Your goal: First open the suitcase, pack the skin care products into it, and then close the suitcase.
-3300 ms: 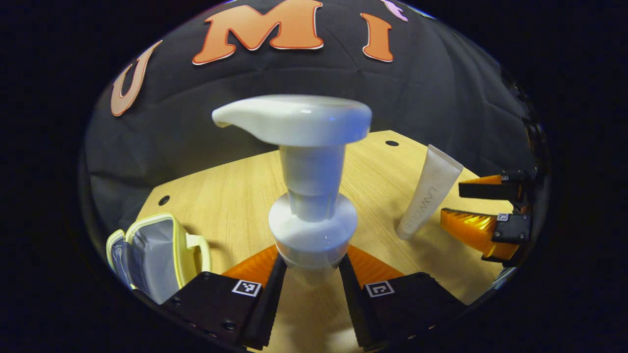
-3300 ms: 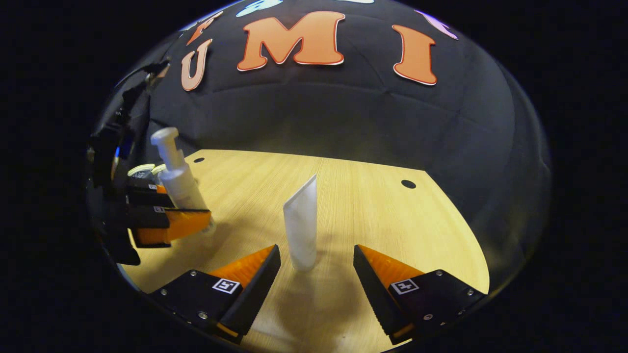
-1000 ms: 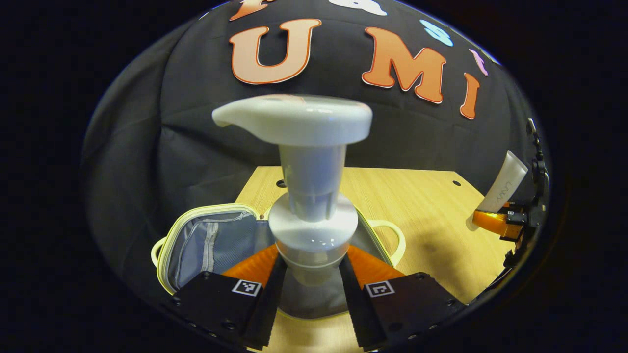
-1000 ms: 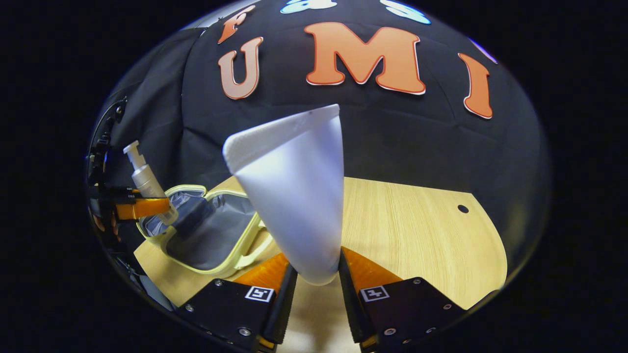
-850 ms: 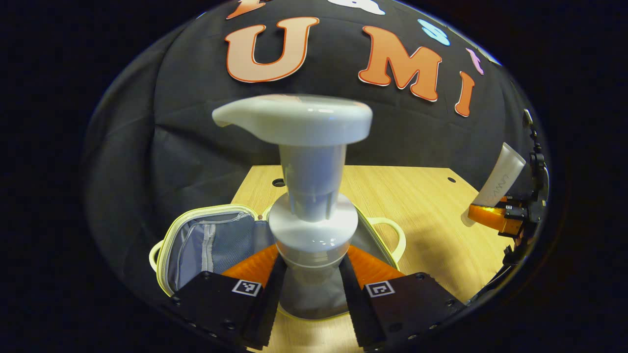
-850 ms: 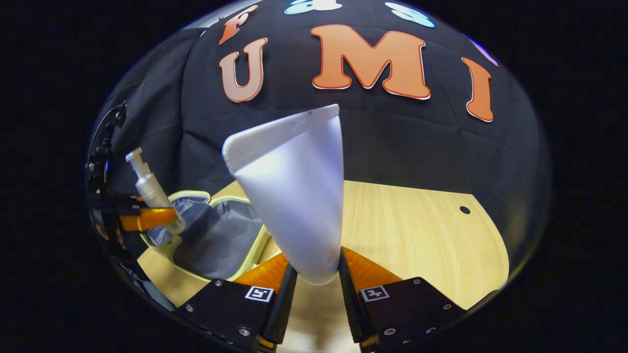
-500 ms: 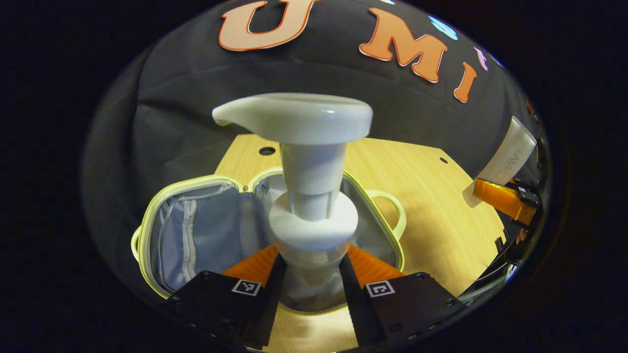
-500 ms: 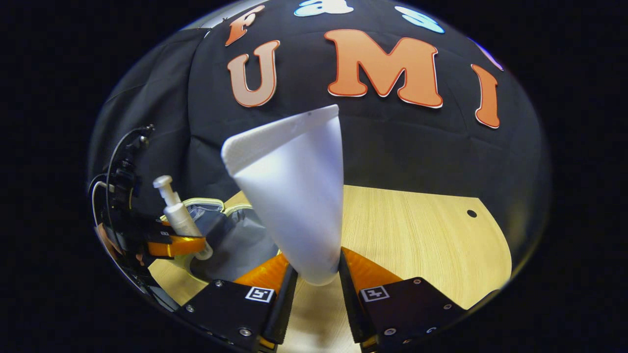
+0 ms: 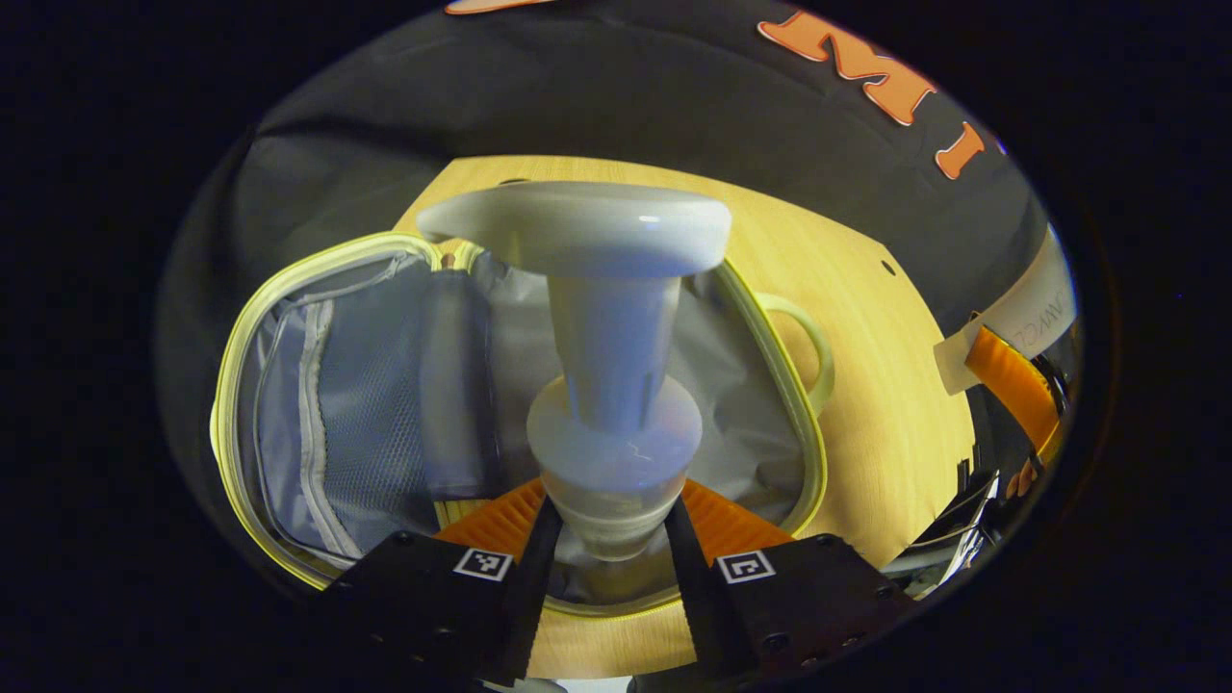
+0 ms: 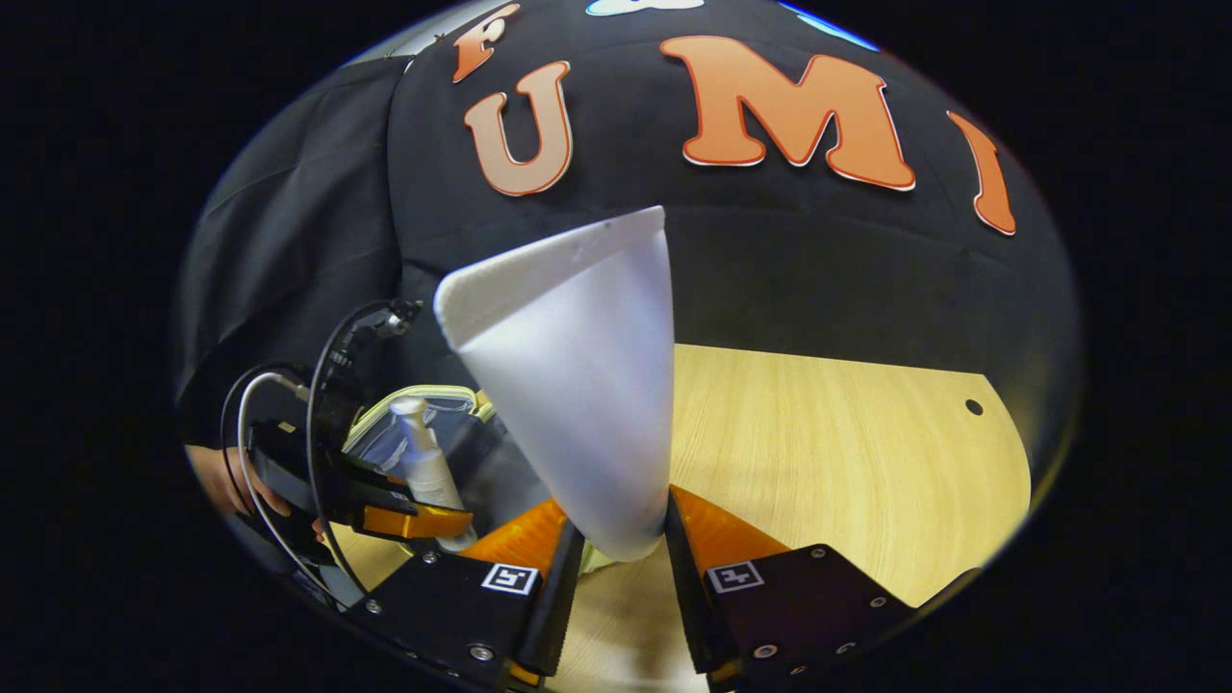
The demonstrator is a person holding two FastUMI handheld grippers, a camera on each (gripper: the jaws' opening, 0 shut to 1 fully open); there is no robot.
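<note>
In the left gripper view, the left gripper [image 9: 604,553] is clenched on the base of the white pump bottle [image 9: 606,385], both orange fingers pressing its sides. The bottle stands upright, directly above the open suitcase [image 9: 289,404], whose yellow-rimmed halves lie flat with the grey lining upward. Beyond the suitcase spreads the wooden table [image 9: 866,385].

In the right gripper view, the right gripper [image 10: 621,563] grasps the white tube [image 10: 577,385] by its narrow end, crimped end up. Right of the suitcase [image 10: 423,397], it is held above the table [image 10: 818,462], the bottle [image 10: 423,467] and left gripper [image 10: 409,522] farther off.
</note>
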